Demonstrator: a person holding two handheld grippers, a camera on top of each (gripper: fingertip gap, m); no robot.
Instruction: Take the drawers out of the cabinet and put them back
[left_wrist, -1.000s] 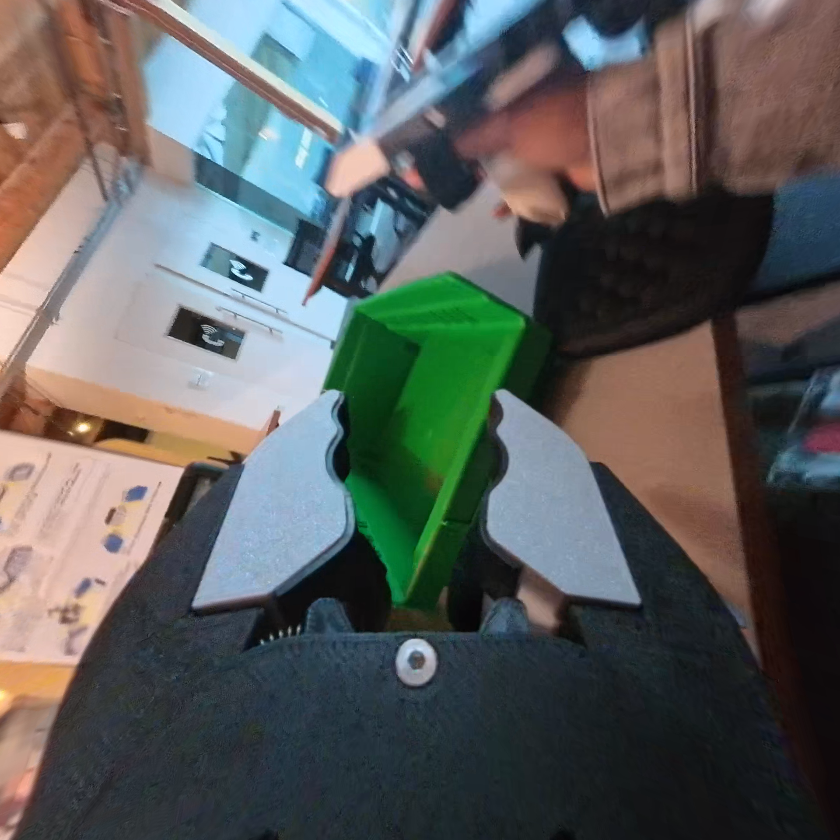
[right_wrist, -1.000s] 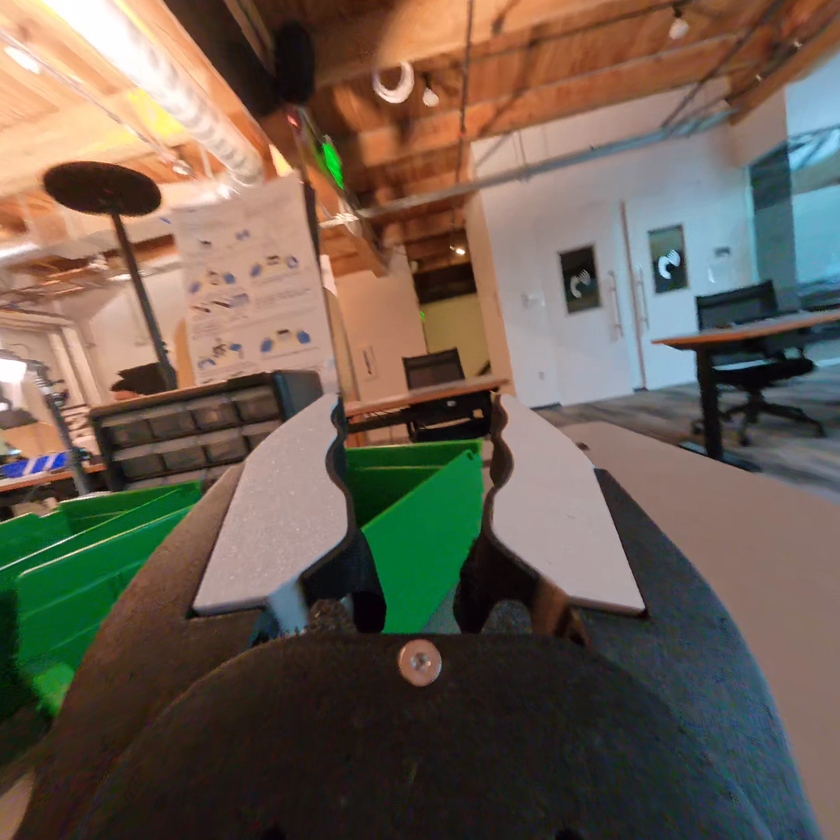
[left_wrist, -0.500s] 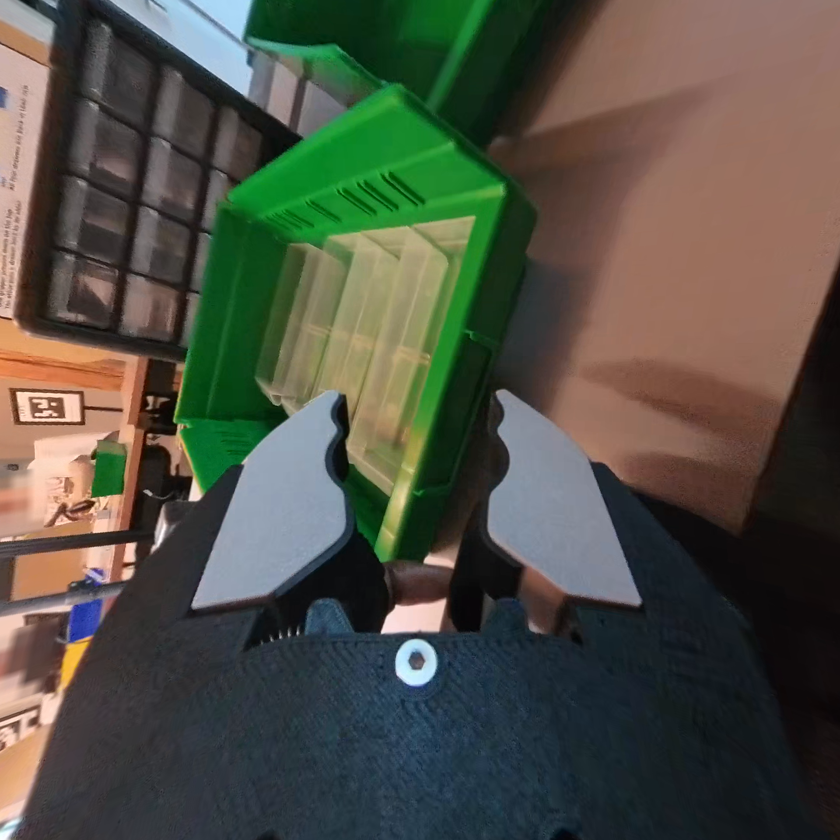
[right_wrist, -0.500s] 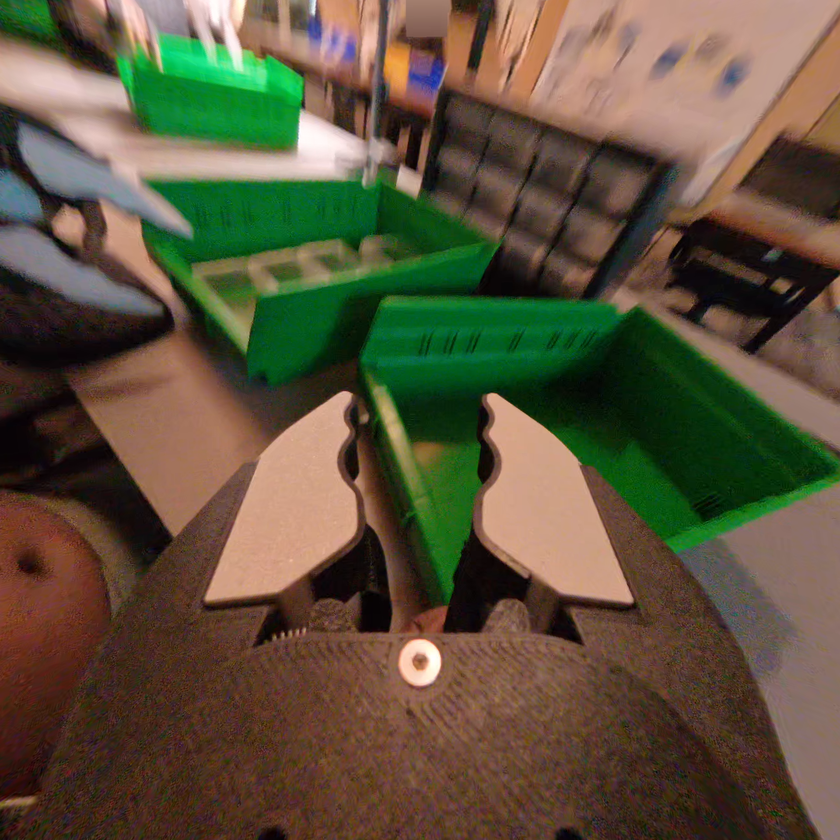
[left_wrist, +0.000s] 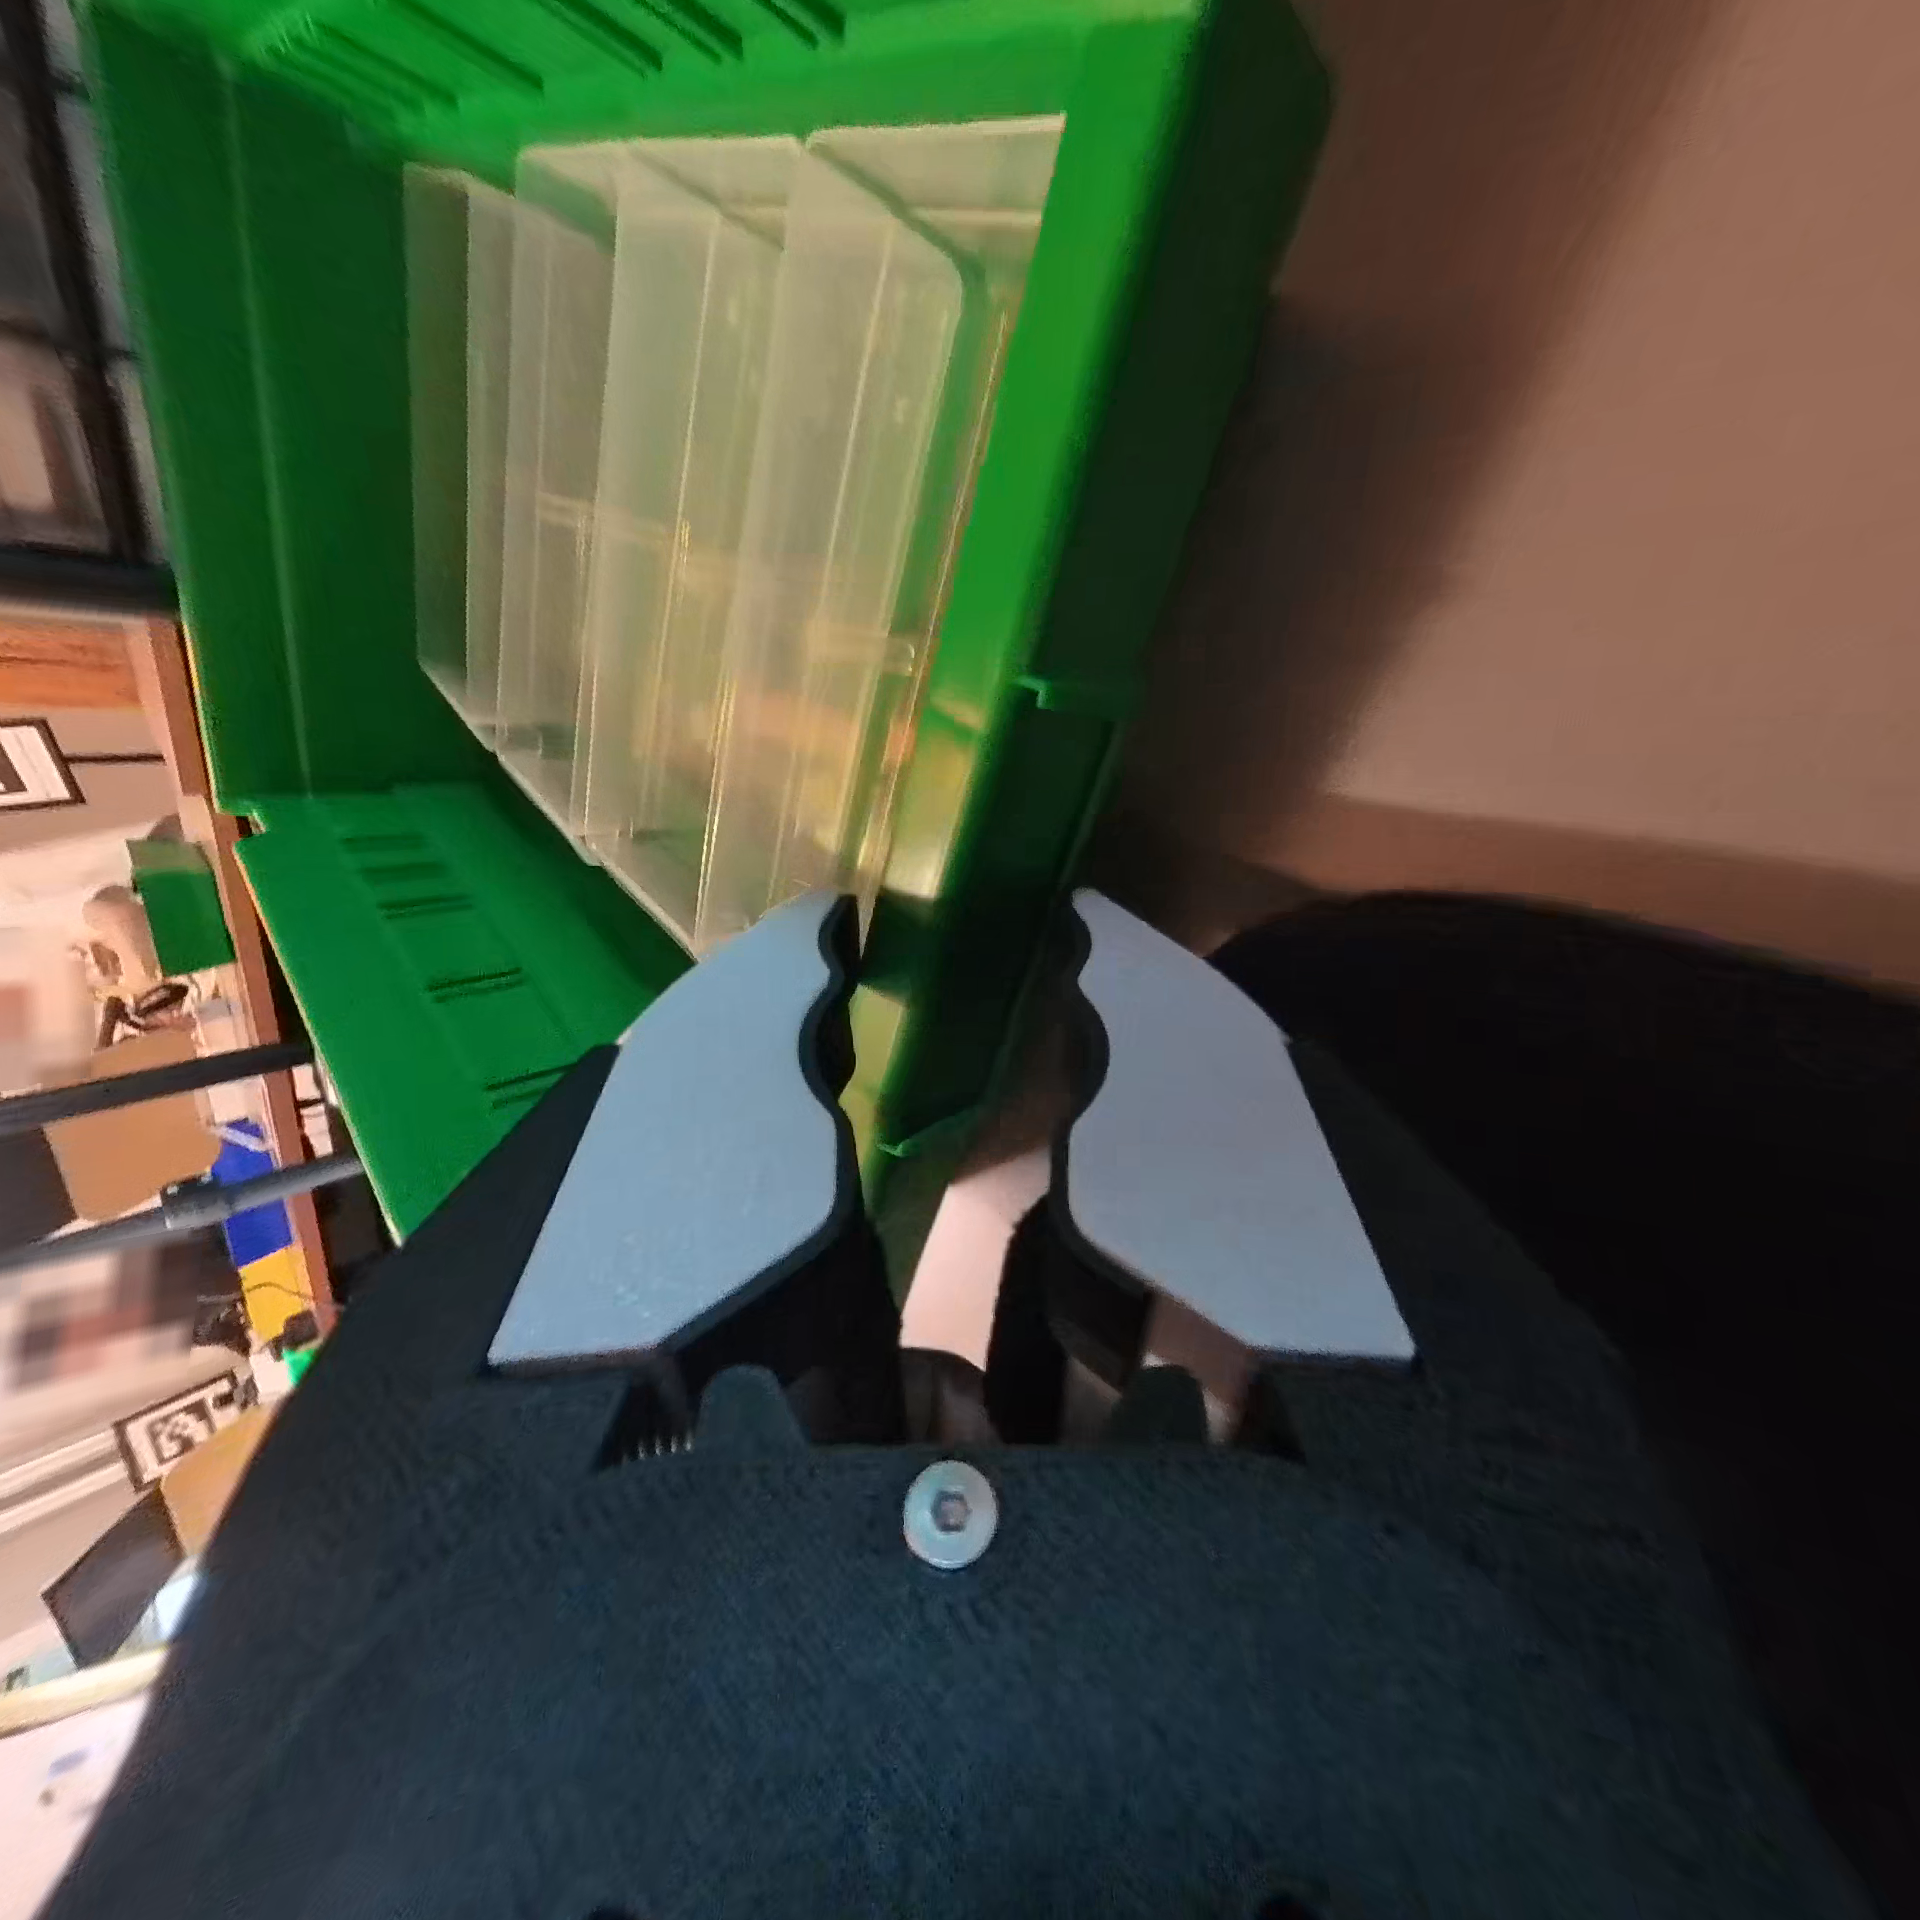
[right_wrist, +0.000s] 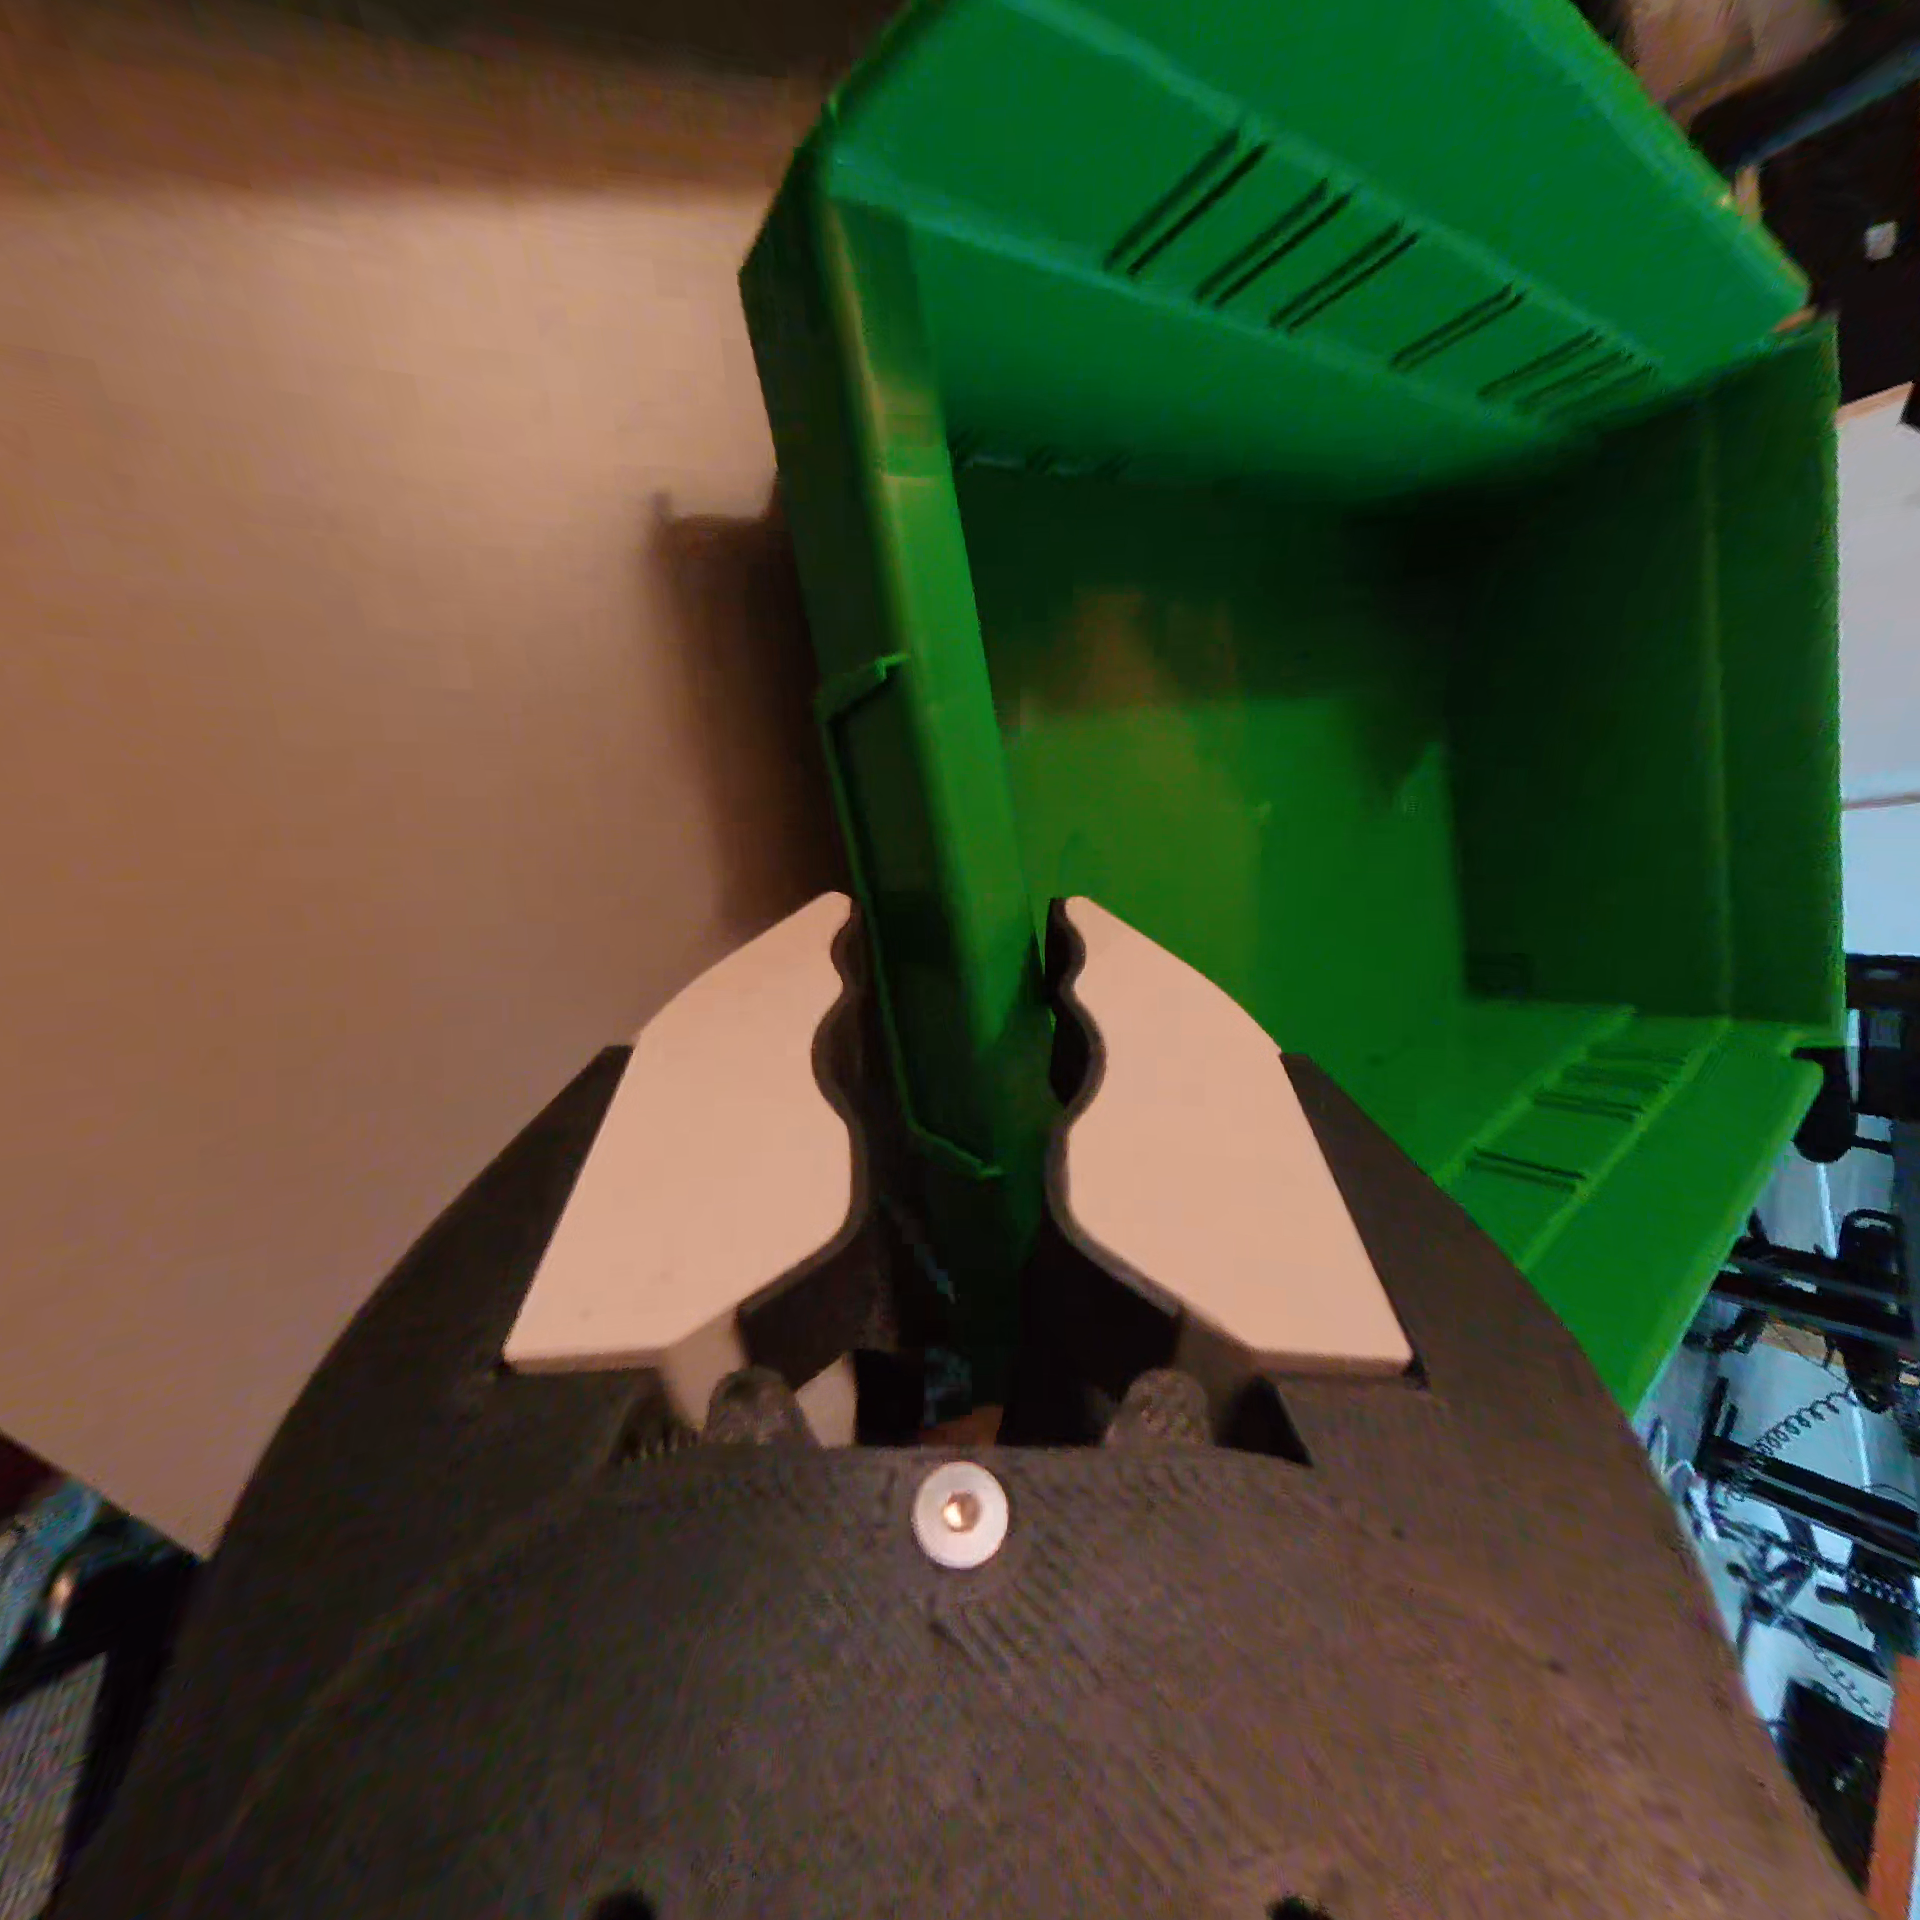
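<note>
My left gripper (left_wrist: 961, 940) is shut on the near wall of a green bin (left_wrist: 1132, 416); one finger is inside and one outside. Several clear plastic drawers (left_wrist: 727, 499) lie side by side in that bin. My right gripper (right_wrist: 951, 920) is shut on the near wall of a second green bin (right_wrist: 1299, 727), which is empty. Both bins look to rest on the tan table (right_wrist: 364, 623). A strip of the dark drawer cabinet (left_wrist: 52, 436) shows at the left edge of the left wrist view, behind the bin.
The tan table top also shows right of the left bin (left_wrist: 1610, 416). A dark mass (left_wrist: 1662, 1195) lies close at the right of the left gripper. Office chairs and cables (right_wrist: 1829, 1455) lie beyond the table's edge on the right.
Both grippers swung down from facing the room to facing the table, each still gripping its green bin. The left view has closed in on the bin with the clear drawers.
</note>
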